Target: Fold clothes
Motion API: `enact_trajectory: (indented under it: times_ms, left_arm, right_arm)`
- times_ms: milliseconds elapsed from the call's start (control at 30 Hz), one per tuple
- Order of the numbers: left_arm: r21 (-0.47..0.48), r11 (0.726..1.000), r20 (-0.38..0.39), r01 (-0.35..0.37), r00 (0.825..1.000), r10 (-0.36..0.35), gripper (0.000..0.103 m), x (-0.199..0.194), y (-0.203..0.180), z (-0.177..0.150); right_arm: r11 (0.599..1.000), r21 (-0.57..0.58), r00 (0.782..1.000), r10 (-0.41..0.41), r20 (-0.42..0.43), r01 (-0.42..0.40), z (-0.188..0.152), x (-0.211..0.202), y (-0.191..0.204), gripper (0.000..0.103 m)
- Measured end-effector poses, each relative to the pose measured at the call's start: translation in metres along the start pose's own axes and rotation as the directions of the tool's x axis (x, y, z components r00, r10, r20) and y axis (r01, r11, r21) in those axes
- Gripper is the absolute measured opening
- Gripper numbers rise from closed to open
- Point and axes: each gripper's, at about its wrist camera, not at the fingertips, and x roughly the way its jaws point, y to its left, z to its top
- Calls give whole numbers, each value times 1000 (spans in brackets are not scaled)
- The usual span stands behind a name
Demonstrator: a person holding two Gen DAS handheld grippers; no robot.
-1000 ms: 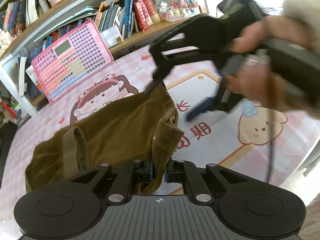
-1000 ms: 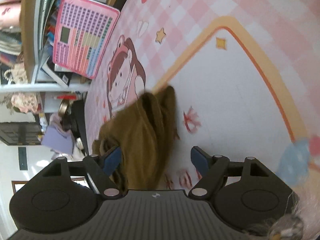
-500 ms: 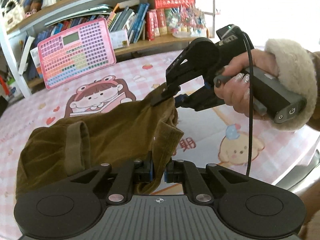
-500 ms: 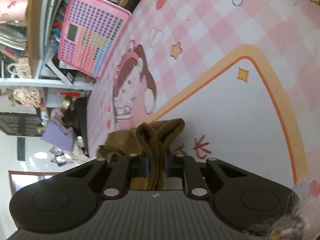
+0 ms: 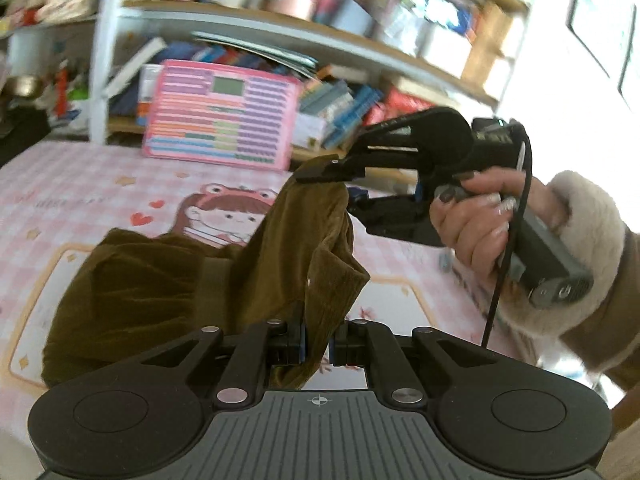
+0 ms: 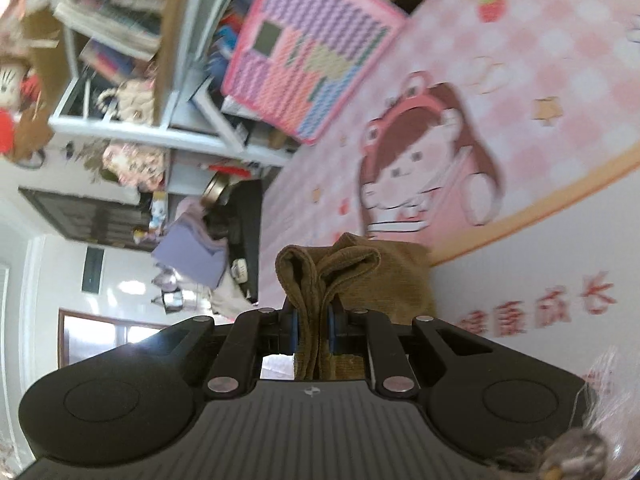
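An olive-brown corduroy garment (image 5: 168,280) hangs between both grippers, and its lower part bunches on the mat. In the left wrist view my left gripper (image 5: 318,344) is shut on one edge of it near the camera. Further off, my right gripper (image 5: 340,186) pinches the cloth's raised upper corner; a hand (image 5: 472,224) with a fluffy cuff holds that gripper. The right wrist view shows the right gripper (image 6: 314,330) shut on a doubled fold of the garment (image 6: 360,276), which bulges out past the pads.
A pink checked play mat (image 5: 80,200) with a cartoon girl covers the surface and also fills the right wrist view (image 6: 540,240). A pink toy tablet (image 5: 216,116) leans against a crowded bookshelf (image 5: 340,96) at the back. A cable hangs from the right gripper's handle.
The right gripper went from open around the cloth to shut on its corner. Both grippers then rose and lifted the garment's edge off the mat. The left view has rolled.
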Motion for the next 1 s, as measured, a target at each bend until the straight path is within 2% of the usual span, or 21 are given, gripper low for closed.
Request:
enact_trajectory:
  times_ms: [133, 300, 500, 600, 633, 700, 767, 867, 933, 1000]
  left_arm:
    - [-71, 997, 26, 17, 1000, -15, 8, -10, 34, 5]
    - [-128, 991, 20, 47, 999, -45, 8, -13, 74, 8]
    - [-235, 971, -46, 47, 997, -60, 9, -8, 129, 1]
    - [-262, 965, -114, 23, 992, -55, 12, -4, 151, -8]
    - [-271, 962, -137, 15, 989, -54, 13, -3, 158, -11]
    - [-279, 960, -170, -9, 985, -40, 23, -5, 172, -16]
    - [-273, 961, -184, -41, 983, -10, 32, -10, 183, -18]
    - [-246, 968, -161, -58, 987, 18, 37, -23, 197, -15]
    - [-250, 968, -129, -31, 992, -2, 38, -28, 206, -9]
    - [-262, 965, -95, 8, 995, -34, 39, -27, 215, 1]
  right_arm:
    - [999, -42, 1000, -24, -2, 24, -9, 26, 23, 12]
    - [992, -84, 996, -91, -2, 91, -20, 64, 45, 13]
    - [964, -163, 976, -215, -9, 211, -36, 125, 61, 14]
    - [945, -189, 961, -276, -29, 265, -43, 157, 59, 26]
    - [938, -199, 955, -296, -31, 285, -47, 167, 57, 35]
    - [933, -202, 950, -311, -36, 298, -51, 180, 53, 40]
    - [950, -166, 961, -274, -31, 265, -54, 182, 49, 45]
    - [974, -106, 979, -202, 4, 201, -54, 165, 49, 45]
    - [972, -112, 978, -199, 63, 205, -57, 144, 50, 45]
    - [947, -159, 956, -257, 143, 278, -64, 118, 53, 45]
